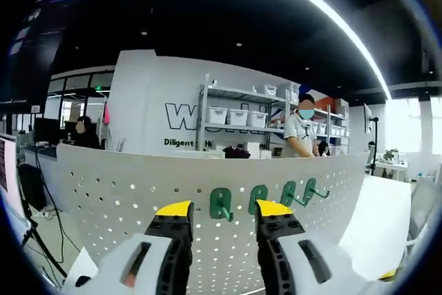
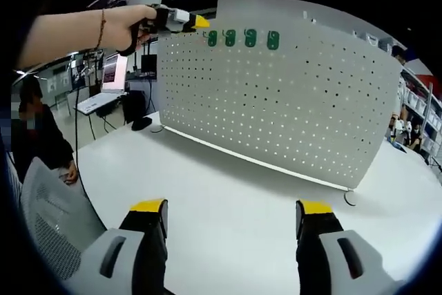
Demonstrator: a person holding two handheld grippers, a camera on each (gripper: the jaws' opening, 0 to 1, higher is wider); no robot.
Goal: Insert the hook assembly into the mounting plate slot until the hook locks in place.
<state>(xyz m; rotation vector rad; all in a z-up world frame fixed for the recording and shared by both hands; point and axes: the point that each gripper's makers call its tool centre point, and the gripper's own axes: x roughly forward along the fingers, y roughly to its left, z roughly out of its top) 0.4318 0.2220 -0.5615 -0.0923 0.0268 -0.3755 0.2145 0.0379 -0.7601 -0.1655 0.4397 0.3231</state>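
- The white pegboard (image 2: pixel 276 94) is standing upright on the white table (image 2: pixel 228 219), serving as the mounting plate, with its rows of small holes facing the right gripper.
- Four green hooks (image 2: pixel 242 38) are sitting in a row near the pegboard's top edge; in the left gripper view the same green hooks (image 1: pixel 266 200) are showing just beyond the jaw tips.
- The left gripper (image 1: pixel 224 211) is hovering close to the top of the pegboard, its yellow-tipped jaws standing apart with nothing between them and one hook showing in the gap.
- In the right gripper view a hand (image 2: pixel 124 27) is holding that left gripper (image 2: pixel 181 21) at the pegboard's upper left corner, beside the hook row.
- The right gripper (image 2: pixel 231 213) is hanging low over the table, well apart from the pegboard, its jaws spread wide and gripping nothing.
- A small dark hook (image 2: pixel 350 200) is lying on the table near the pegboard's lower right corner.
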